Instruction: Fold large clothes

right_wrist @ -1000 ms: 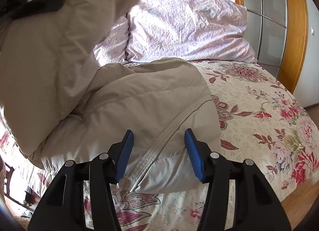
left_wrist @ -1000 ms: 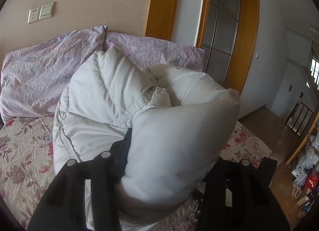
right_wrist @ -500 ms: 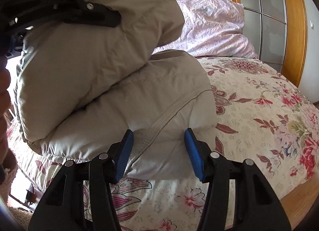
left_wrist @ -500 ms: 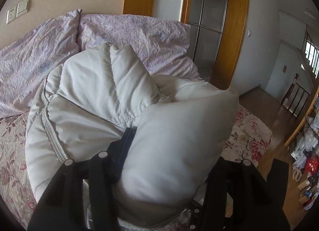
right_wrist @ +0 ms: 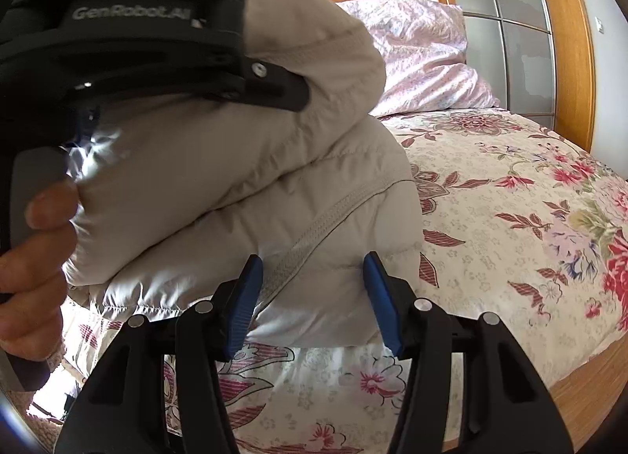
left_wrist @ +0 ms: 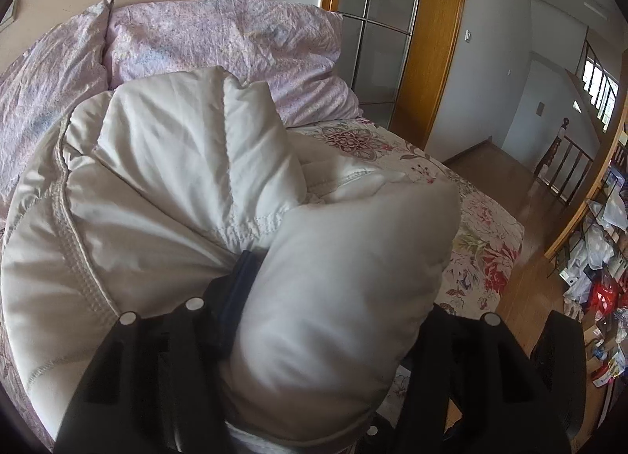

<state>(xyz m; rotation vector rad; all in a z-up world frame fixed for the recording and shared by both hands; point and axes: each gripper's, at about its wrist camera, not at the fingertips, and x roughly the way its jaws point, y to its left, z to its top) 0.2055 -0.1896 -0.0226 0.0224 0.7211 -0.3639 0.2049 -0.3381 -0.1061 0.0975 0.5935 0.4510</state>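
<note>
A cream puffer jacket (left_wrist: 165,195) lies bunched on the floral bed (right_wrist: 510,218). My left gripper (left_wrist: 341,277) has a thick fold of it bulging between its fingers. Its jaws are opening, and the blue left pad still presses the fabric. In the right wrist view that gripper's black finger (right_wrist: 274,89) lies across the upper fold, which rests on the jacket's lower layer (right_wrist: 274,195). My right gripper (right_wrist: 312,281) pinches the lower layer's near corner between its blue pads, beside the zipper seam. A hand (right_wrist: 35,250) holds the left gripper's handle.
Two lilac pillows (left_wrist: 219,42) lean against the headboard wall. A wooden-framed glass door (left_wrist: 376,34) stands behind the bed. The bed's wooden edge (right_wrist: 588,383) is at the lower right. Wooden floor and cluttered shelves (left_wrist: 600,277) lie to the right.
The left gripper has carried its fold of the jacket down and across onto the lower layer. The right gripper has kept its hold on the near corner and shifted only slightly.
</note>
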